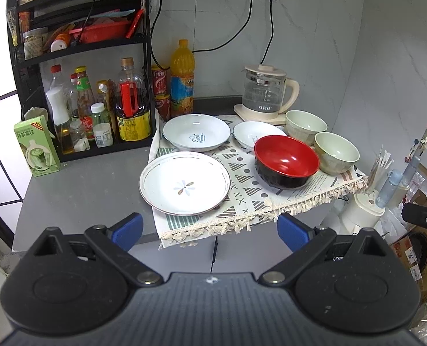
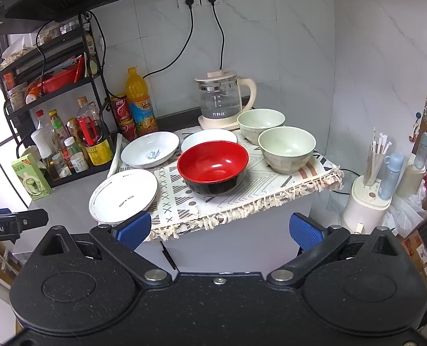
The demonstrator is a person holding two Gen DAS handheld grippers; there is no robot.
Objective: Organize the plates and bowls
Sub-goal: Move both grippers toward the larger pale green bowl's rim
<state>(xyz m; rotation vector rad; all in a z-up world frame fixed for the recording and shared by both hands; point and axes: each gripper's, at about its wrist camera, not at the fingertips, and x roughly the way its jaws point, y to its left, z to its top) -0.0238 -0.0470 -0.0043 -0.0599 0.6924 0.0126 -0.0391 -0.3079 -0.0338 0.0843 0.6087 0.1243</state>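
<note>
On a patterned cloth [image 1: 242, 201] [image 2: 230, 199] lie a flower plate [image 1: 184, 183] [image 2: 124, 196], a white plate with a blue drawing [image 1: 196, 132] [image 2: 150, 149], a third white plate [image 1: 250, 137] [image 2: 209, 138], a red-and-black bowl [image 1: 287, 161] [image 2: 212, 167] and two pale green bowls [image 1: 336, 152] [image 1: 305, 125] [image 2: 287, 148] [image 2: 261, 124]. My left gripper [image 1: 210, 230] is open and empty, in front of the flower plate. My right gripper [image 2: 220, 229] is open and empty, in front of the cloth's fringe.
A glass kettle [image 1: 266, 92] [image 2: 223, 101] stands behind the bowls. A black rack [image 1: 80, 52] with bottles, an orange juice bottle [image 1: 182, 77] and a green carton [image 1: 36, 150] stand at left. A white appliance [image 2: 366, 201] stands off the counter's right edge.
</note>
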